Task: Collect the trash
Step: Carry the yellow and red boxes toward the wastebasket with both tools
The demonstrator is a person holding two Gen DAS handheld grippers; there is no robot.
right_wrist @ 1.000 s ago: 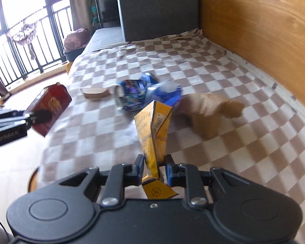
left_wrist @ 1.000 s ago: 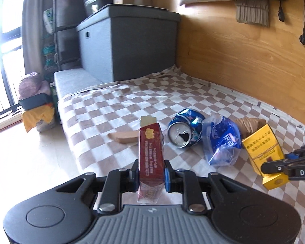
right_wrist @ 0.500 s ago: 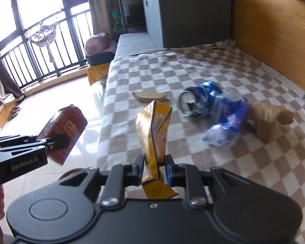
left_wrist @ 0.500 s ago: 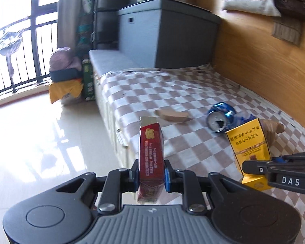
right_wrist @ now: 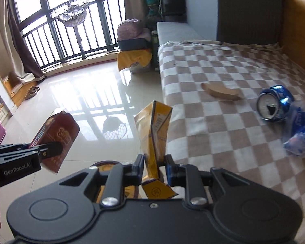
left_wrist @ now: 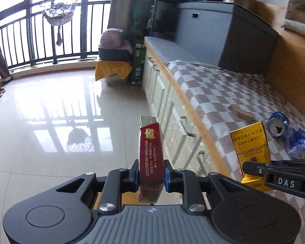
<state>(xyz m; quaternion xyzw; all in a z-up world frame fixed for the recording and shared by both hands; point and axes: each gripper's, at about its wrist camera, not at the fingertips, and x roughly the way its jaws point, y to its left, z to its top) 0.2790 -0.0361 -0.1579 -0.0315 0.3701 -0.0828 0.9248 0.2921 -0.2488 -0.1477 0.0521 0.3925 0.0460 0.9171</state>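
My left gripper [left_wrist: 151, 174] is shut on a red cigarette pack [left_wrist: 151, 154] that stands upright between its pads, over the shiny floor beside the bed. My right gripper [right_wrist: 154, 165] is shut on a crumpled yellow cigarette pack [right_wrist: 154, 130] near the bed's edge. Each view shows the other gripper too: the yellow pack [left_wrist: 251, 144] at the right, the red pack [right_wrist: 54, 138] at the left. On the checkered bedspread [right_wrist: 223, 122] lie a crushed blue can [right_wrist: 273, 105], a blue plastic wrapper [right_wrist: 301, 134] and a tan scrap [right_wrist: 220, 91].
White drawers [left_wrist: 172, 118] line the bed's side. A grey storage box [left_wrist: 219, 34] stands at the bed's far end, against a wooden wall [left_wrist: 290, 65]. A yellow-draped pile [left_wrist: 113, 65] and a green box [left_wrist: 138, 65] sit on the floor near the balcony railing [left_wrist: 40, 46]. Something round and orange-rimmed [right_wrist: 105, 165] shows below my right gripper.
Both grippers have swung left off the bed toward the floor, each still holding its pack. The can, wrapper and scrap now lie farther right in both views.
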